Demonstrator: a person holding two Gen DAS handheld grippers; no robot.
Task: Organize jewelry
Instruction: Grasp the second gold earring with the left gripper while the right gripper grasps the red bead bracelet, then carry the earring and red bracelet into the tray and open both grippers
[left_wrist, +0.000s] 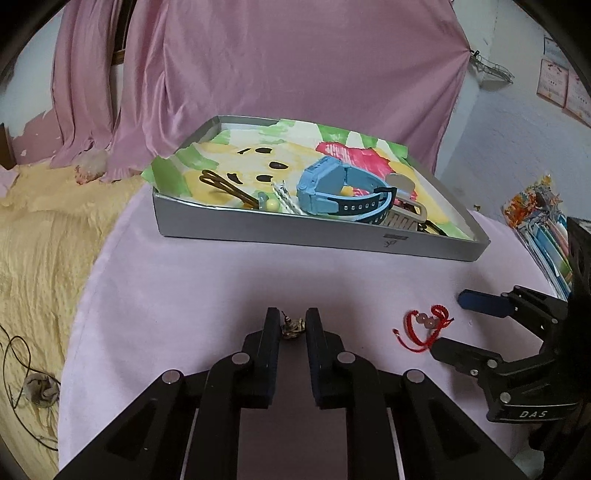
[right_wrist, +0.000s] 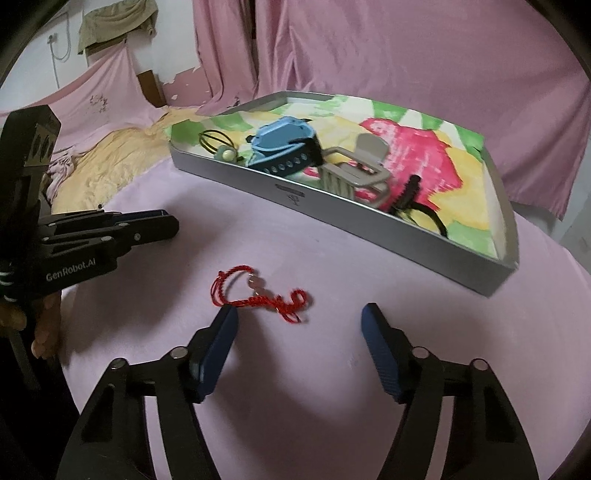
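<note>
**Tongs working the near desk, tray sitting far**

Lying on the pink desk (right_wrist: 332, 236), near of the grey tray (left_wrist: 280, 236): red cord bracelet (right_wrist: 258, 291), well clear of the tray's near wall. Spreading wide around it, right tongs (right_wrist: 299, 321), left pad touching the cord. Narrowing on a small metal charm (left_wrist: 293, 326), left tongs (left_wrist: 292, 326); whether gripping it, cannot tell. Resting inside the tray: blue watch (left_wrist: 328, 188), grey clip (right_wrist: 354, 170). Staying open between bracelet and tray, bare cloth.
</note>
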